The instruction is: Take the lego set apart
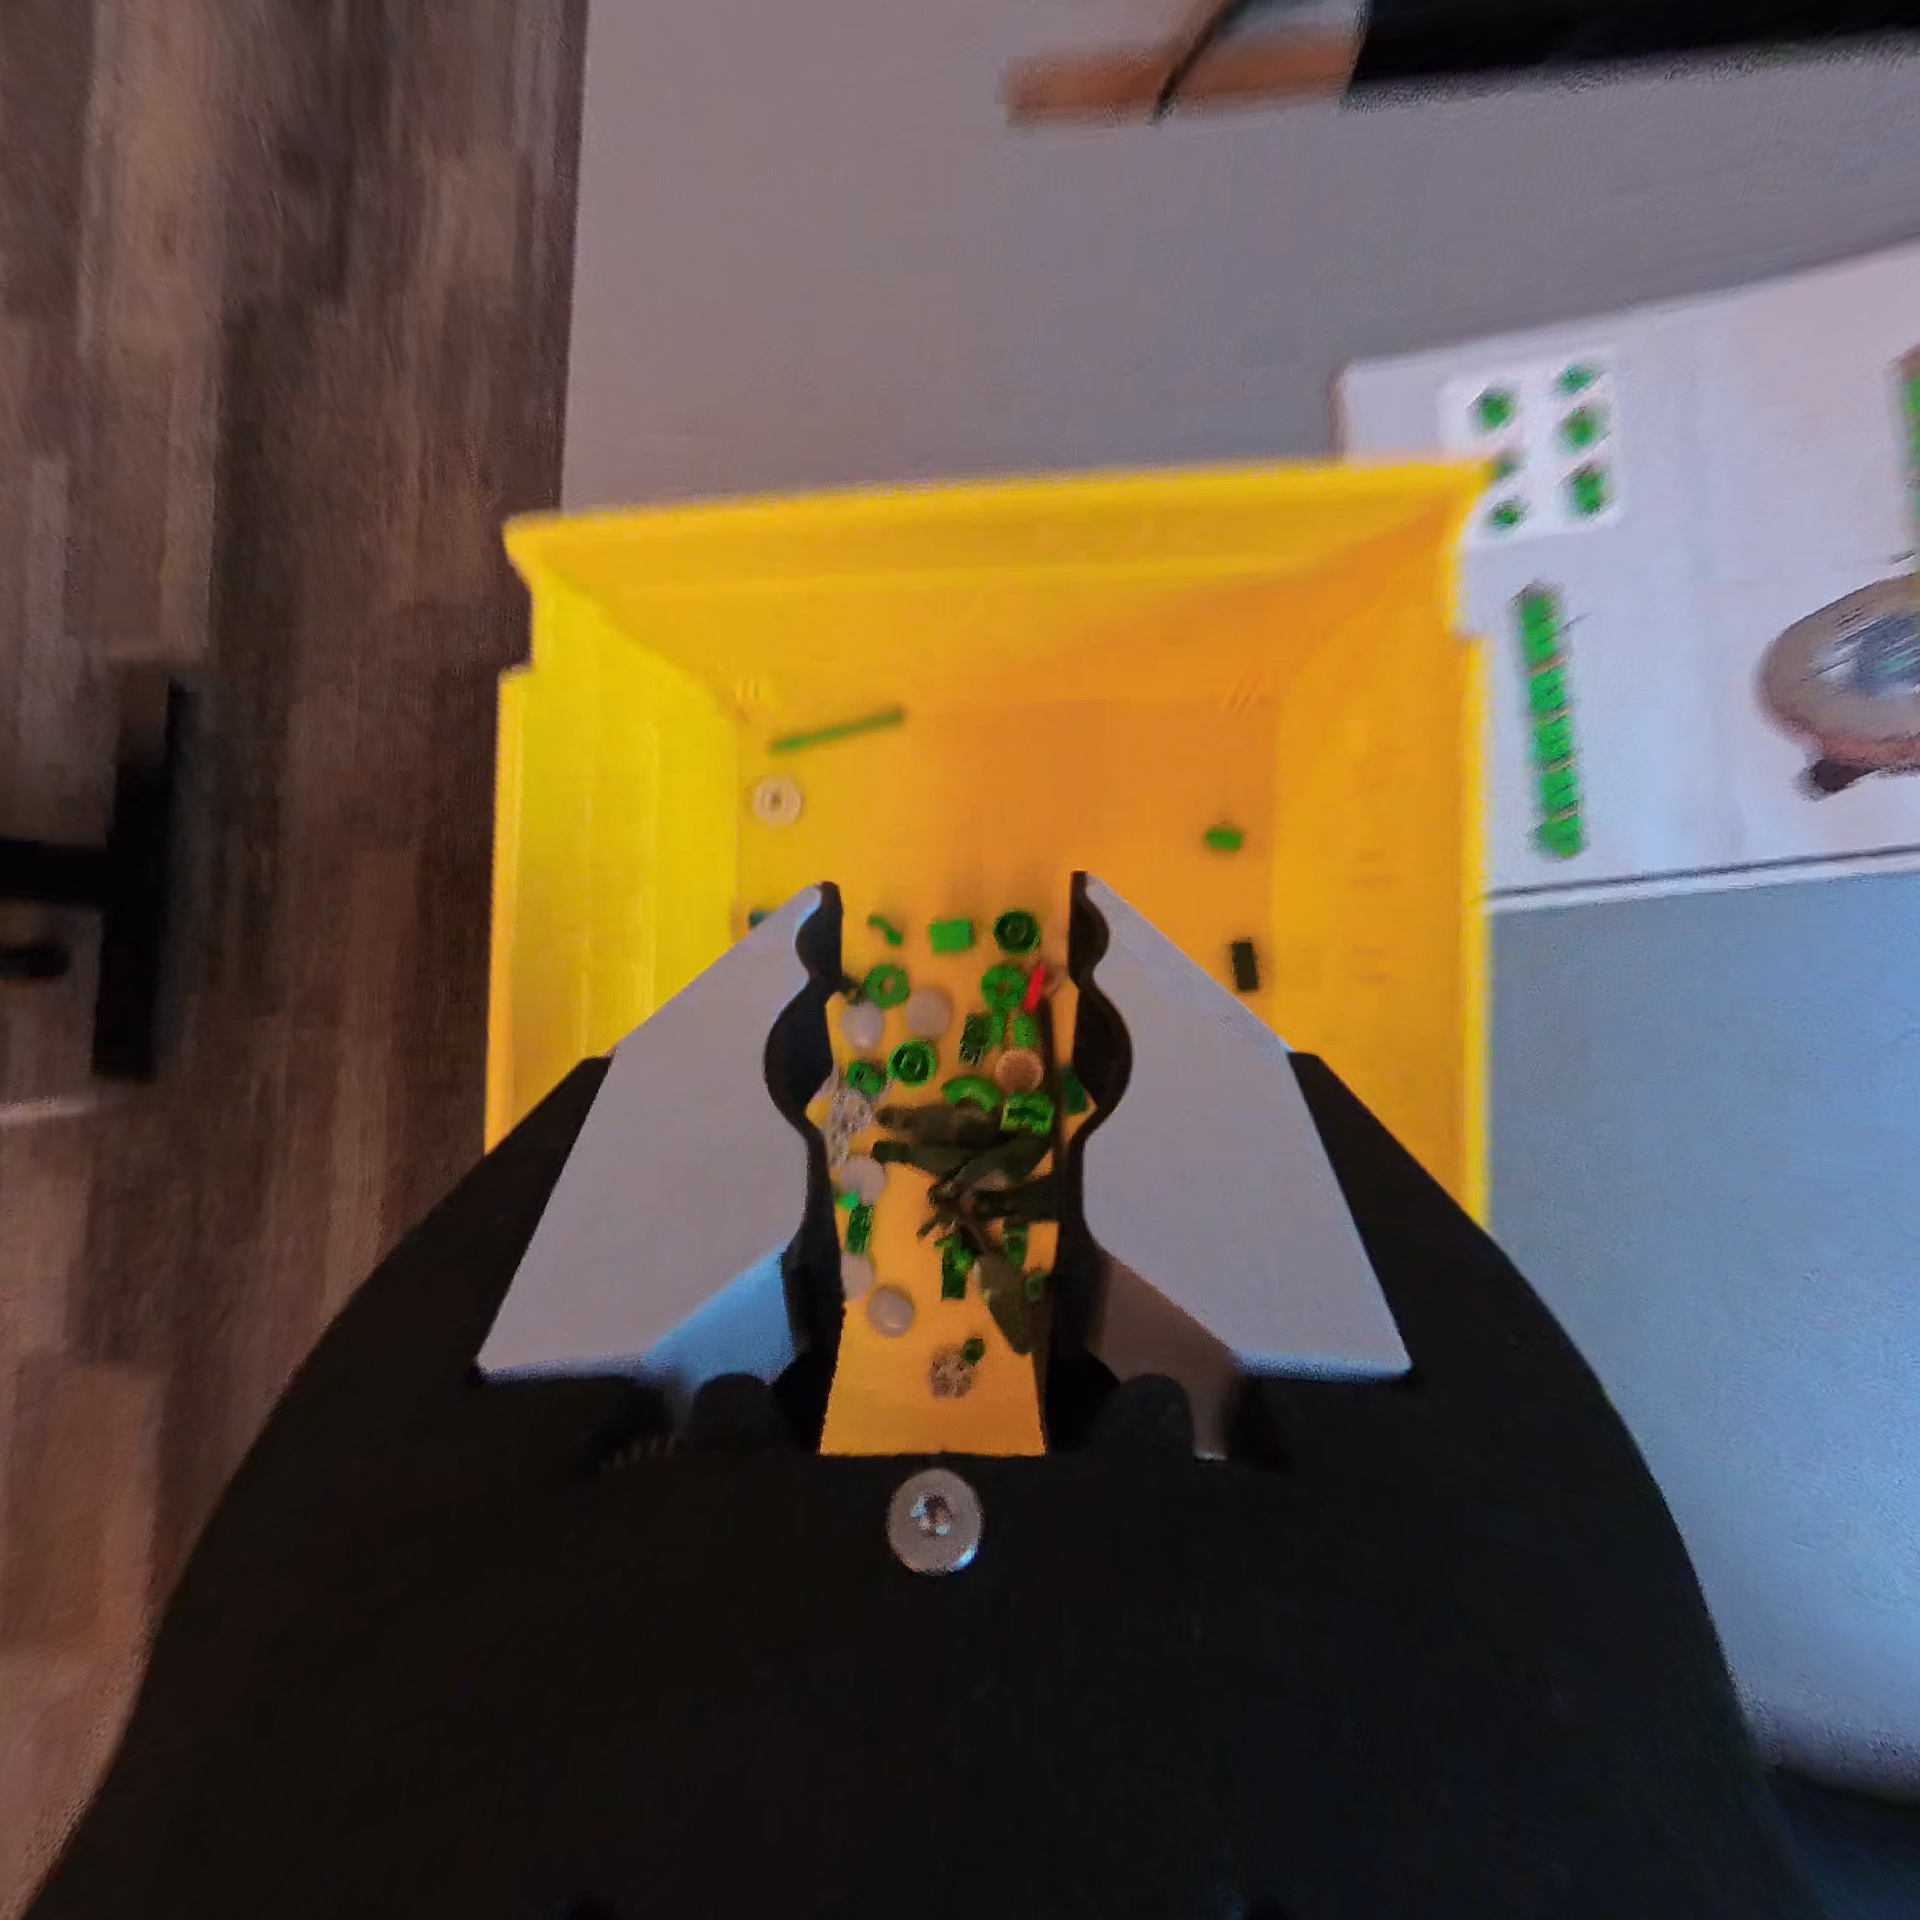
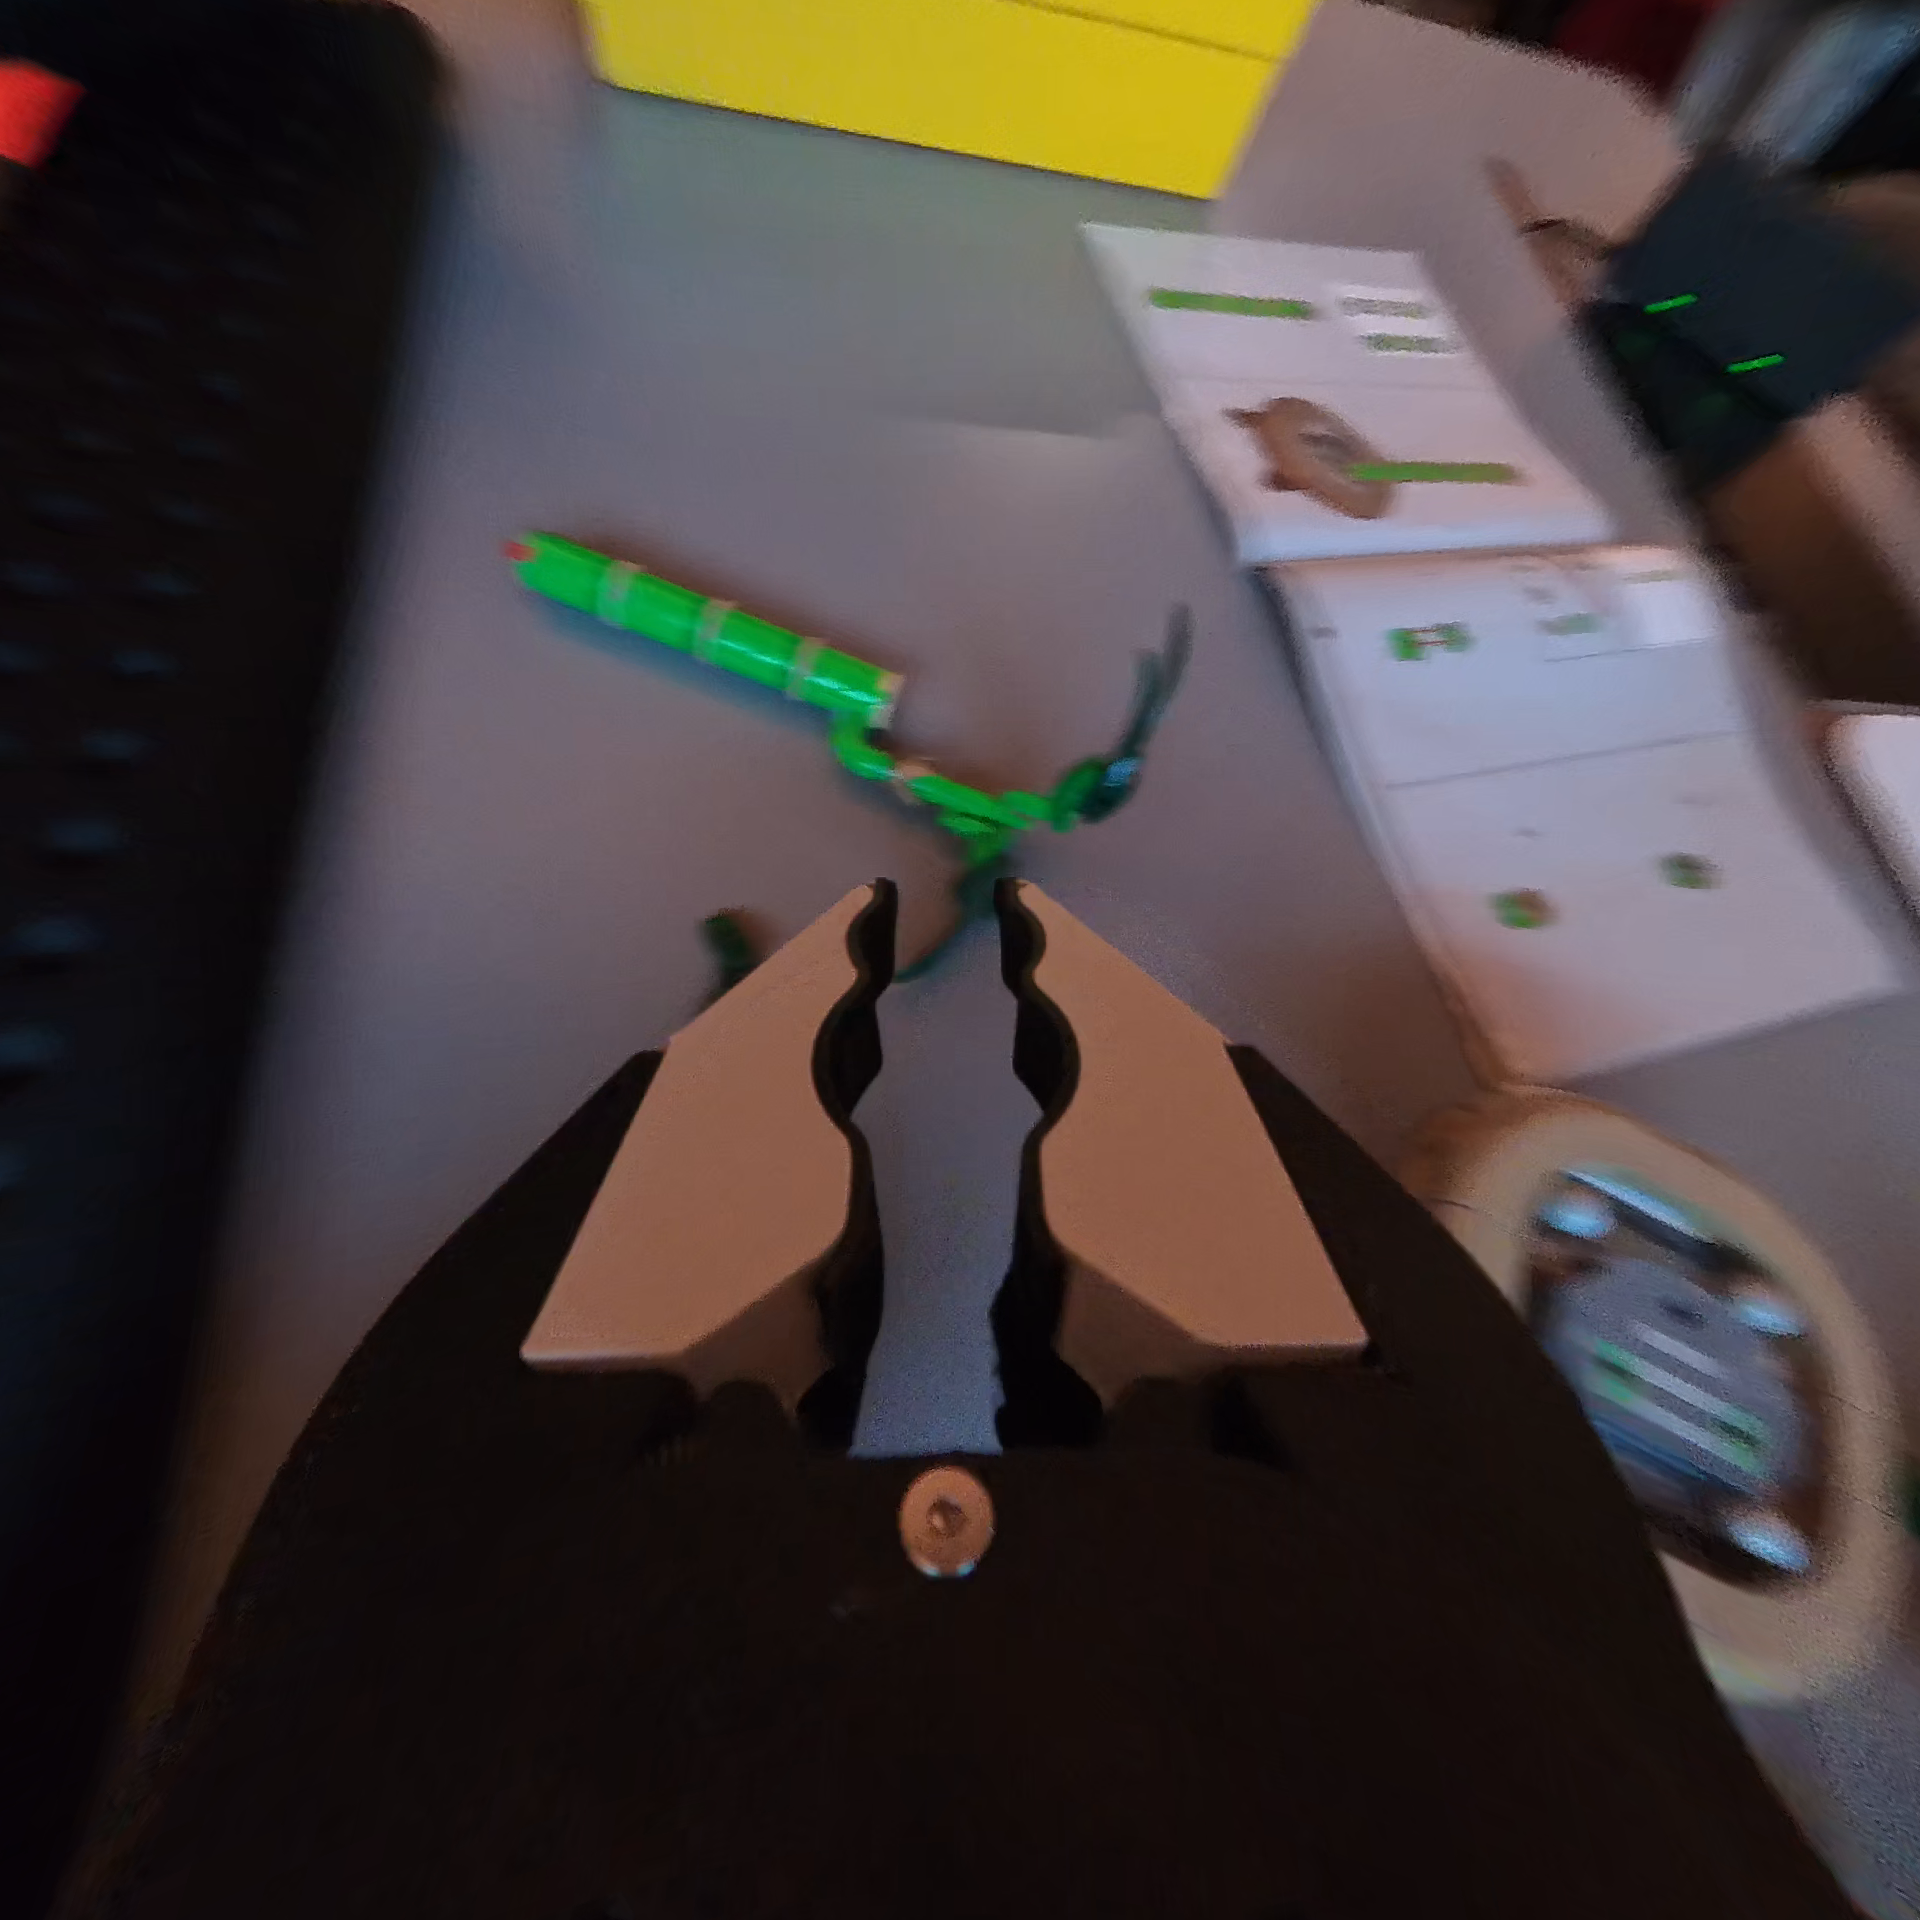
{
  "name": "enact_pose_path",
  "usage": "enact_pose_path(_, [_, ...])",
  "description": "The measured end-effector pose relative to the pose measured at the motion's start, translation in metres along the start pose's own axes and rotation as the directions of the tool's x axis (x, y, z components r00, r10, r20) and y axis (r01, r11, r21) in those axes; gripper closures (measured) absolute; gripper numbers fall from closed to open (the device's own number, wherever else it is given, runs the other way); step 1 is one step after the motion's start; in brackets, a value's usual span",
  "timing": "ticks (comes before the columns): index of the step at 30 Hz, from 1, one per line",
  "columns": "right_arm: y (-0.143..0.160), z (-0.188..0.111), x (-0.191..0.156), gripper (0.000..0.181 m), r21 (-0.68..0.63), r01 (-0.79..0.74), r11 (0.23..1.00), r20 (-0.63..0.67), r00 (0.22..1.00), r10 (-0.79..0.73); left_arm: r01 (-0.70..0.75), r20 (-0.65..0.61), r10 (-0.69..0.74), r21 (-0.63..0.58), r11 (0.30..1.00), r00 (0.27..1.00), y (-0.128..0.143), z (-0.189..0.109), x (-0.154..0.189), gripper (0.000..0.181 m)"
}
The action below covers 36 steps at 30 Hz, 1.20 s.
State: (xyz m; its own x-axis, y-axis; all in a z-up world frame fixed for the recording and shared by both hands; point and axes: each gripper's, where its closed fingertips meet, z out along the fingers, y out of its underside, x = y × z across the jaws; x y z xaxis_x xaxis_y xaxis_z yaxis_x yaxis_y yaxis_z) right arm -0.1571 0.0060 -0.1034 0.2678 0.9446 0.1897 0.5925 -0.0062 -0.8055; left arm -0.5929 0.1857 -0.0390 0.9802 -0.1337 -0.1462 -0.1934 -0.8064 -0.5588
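Note:
In the left wrist view my left gripper (image 1: 951,899) is open and empty, held above the open yellow bin (image 1: 613,883). Several loose green, grey and dark pieces (image 1: 956,1101) lie on the bin floor between and beyond my fingers. In the right wrist view my right gripper (image 2: 943,894) is open and empty just above the grey table. A green segmented stem (image 2: 717,629) with a bent joint and dark green leaves (image 2: 1101,774) lies on the table just beyond my fingertips. A small dark green piece (image 2: 727,940) lies left of the left finger.
An open instruction booklet (image 2: 1538,727) lies at the right and also shows in the left wrist view (image 1: 1683,582). A round base with studs (image 2: 1662,1382) sits at the lower right. A black keyboard-like object (image 2: 156,623) fills the left. The yellow bin's outer wall (image 2: 935,83) stands at the back. There is about 50 centimeters between the tips of the two grippers. The right tips stand about 6 centimeters off the small dark green piece (image 2: 727,940). To reach the green segmented stem (image 2: 717,629) in a straight line is about 11 centimeters for my right fingers, about 40 centimeters for my left.

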Motion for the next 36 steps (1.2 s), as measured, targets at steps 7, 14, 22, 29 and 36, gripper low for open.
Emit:
enact_pose_path(7, [0.036, 0.007, -0.044, 0.159, -0.2, -0.096, 0.975, 0.28, 0.948, 0.15, 0.038, -0.454, 0.255, 0.541, 0.84, 0.854, -0.089, -0.118, 0.133, 0.124])
enact_pose_path(14, [0.042, 0.015, -0.057, 0.167, -0.264, -0.085, 0.961, 0.321, 0.931, 0.171, 0.116, -0.815, 0.544, 0.571, 0.813, 0.197, -0.055, -0.22, 0.301, 0.128])
enact_pose_path(22, [0.011, 0.006, -0.02, 0.166, -0.09, 0.062, 0.994, 0.094, 0.994, -0.054, -0.512, -0.672, 0.731, 0.59, 0.624, 0.116, 0.039, -0.138, 0.402, 0.172])
enact_pose_path(29, [0.002, -0.003, 0.002, 0.166, -0.032, -0.008, 0.999, -0.002, 1.0, 0.007, -0.659, -0.633, 0.77, 0.545, 0.518, 0.082, 0.079, -0.092, 0.445, 0.158])
enact_pose_path(36, [-0.009, -0.008, 0.005, 0.167, 0.034, -0.057, 0.998, -0.002, 0.998, 0.057, -0.724, -0.538, 0.838, 0.544, 0.425, 0.088, 0.088, -0.068, 0.456, 0.167])
